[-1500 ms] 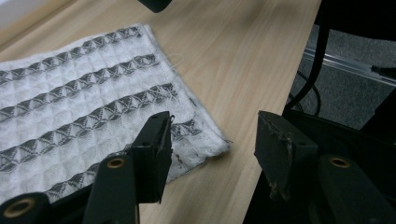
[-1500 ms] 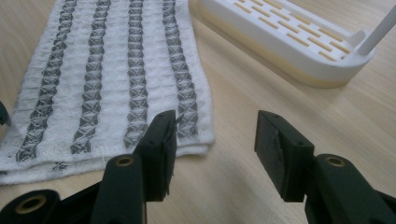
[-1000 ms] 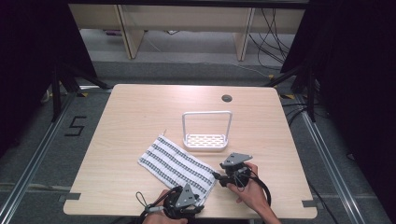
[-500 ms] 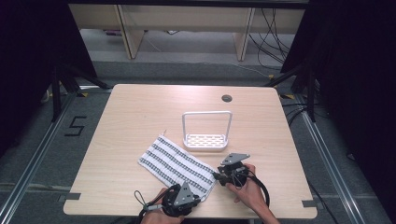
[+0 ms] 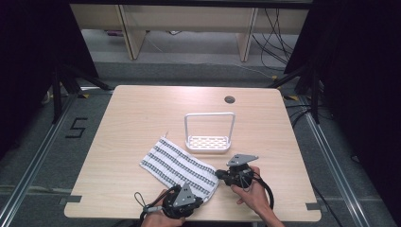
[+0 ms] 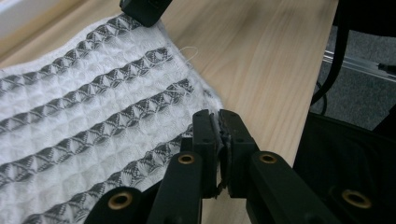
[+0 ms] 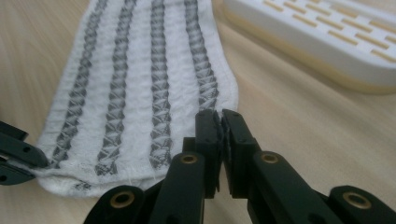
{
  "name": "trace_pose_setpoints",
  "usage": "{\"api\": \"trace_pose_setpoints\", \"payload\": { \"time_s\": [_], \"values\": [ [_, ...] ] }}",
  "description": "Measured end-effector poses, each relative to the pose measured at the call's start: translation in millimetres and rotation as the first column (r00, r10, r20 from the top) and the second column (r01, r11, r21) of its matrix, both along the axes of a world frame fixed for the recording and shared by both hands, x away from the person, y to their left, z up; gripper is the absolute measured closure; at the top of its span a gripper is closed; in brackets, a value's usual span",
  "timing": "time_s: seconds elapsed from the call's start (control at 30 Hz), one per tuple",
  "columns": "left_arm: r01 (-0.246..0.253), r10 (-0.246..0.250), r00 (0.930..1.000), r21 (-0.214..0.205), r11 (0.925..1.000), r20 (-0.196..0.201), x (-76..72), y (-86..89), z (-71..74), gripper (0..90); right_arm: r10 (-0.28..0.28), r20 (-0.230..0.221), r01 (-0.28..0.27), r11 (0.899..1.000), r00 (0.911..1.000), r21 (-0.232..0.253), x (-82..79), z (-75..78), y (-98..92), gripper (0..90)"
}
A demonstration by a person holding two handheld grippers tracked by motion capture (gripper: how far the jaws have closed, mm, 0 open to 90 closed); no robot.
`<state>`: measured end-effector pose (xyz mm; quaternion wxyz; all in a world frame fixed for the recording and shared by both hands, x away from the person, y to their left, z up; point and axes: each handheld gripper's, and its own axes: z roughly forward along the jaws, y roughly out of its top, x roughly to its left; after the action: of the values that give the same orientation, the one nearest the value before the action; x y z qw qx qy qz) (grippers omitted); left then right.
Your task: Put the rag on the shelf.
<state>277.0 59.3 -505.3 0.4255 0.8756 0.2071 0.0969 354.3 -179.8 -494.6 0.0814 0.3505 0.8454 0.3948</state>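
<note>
A: Where does the white waffle-weave cloth with dark grey stripes [image 5: 178, 165] lie?

B: Flat on the pale wooden table [image 5: 142, 118], long axis on a diagonal from the far left down to the near right. Its near short end sits between the two hands. The white slotted plastic rack with a hoop handle [image 5: 209, 135] stands just beyond it, apart from the cloth.

A: The left gripper [image 5: 196, 204]?

B: Its jaws have just been closing. In the left gripper view [image 6: 219, 130] they stand clenched at the near corner of that short end, with a sliver of fabric edge caught between the pads, so it reads as pinching the cloth corner.

A: And the right gripper [image 5: 218, 174]?

B: Also just closed. In the right gripper view [image 7: 220, 128] the jaws meet at the cloth's other near corner, by the hem. The fabric [image 7: 140, 93] runs away from the tips, stripes lengthwise ahead. The grip looks to be on the hem, though the bite is thin.

A: The relation the next move depends on?

B: Both grippers hold the same short end, one corner each, and the whole length of cloth lies forward and leftward of the jaws. Judged from that, a lift and carry toward the far end would fold it across its length. Neither hand is nearer; they share the edge. The risk is a shallow pinch slipping off.
</note>
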Motion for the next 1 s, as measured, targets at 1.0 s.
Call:
{"api": "trace_pose_setpoints", "payload": {
  "time_s": [1.0],
  "values": [
    [-0.046, 0.051, 0.9986, -0.250, 0.9672, 0.012, 22.0, 67.5, 139.1, 86.2, 0.047, 0.196, -0.094, 0.967, 0.9795, 0.235, -1.8, 129.2, 10.0, 87.0]
  ]
}}
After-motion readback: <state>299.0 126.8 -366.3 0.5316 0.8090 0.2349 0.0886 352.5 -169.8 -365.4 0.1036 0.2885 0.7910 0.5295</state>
